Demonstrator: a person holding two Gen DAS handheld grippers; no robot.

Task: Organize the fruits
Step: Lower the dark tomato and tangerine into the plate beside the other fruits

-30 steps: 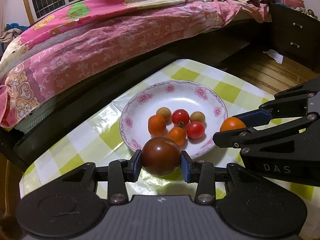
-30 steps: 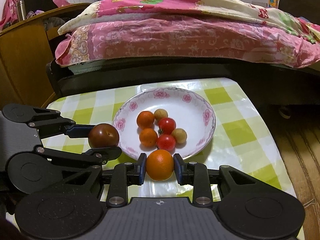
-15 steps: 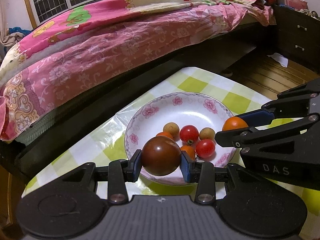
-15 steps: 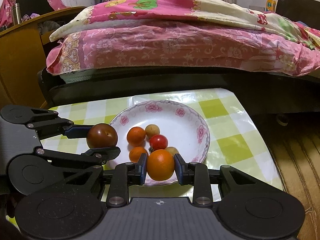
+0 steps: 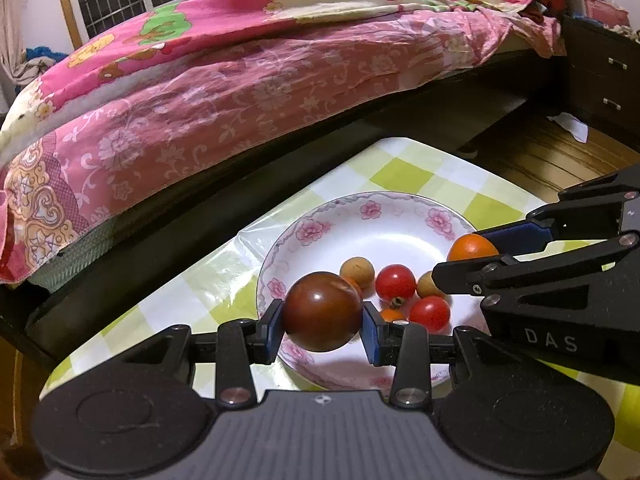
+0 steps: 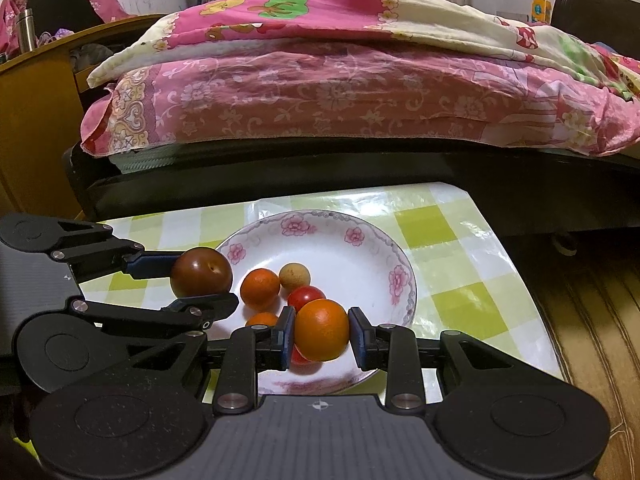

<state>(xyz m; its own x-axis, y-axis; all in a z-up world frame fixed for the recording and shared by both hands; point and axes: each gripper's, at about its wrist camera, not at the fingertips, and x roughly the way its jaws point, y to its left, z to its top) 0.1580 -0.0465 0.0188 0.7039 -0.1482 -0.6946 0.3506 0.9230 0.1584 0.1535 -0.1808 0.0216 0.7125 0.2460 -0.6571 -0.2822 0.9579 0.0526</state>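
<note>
My left gripper (image 5: 322,322) is shut on a dark brown-red tomato (image 5: 322,311), held over the near left rim of a white floral plate (image 5: 372,216). The tomato also shows in the right wrist view (image 6: 201,272). My right gripper (image 6: 321,337) is shut on an orange (image 6: 322,329), held above the plate (image 6: 360,248); the orange also shows in the left wrist view (image 5: 471,246). In the plate lie red cherry tomatoes (image 5: 395,281), small oranges (image 6: 260,290) and tan longans (image 6: 294,276).
The plate sits on a green-and-white checked tablecloth (image 6: 448,256). A bed with a pink quilt (image 6: 340,92) runs right behind the table. Wooden floor (image 6: 592,320) lies to the right, a wooden cabinet (image 6: 32,128) to the left.
Both grippers have moved forward with their fruit, from the near side of the plate to over it. Both grips are unchanged.
</note>
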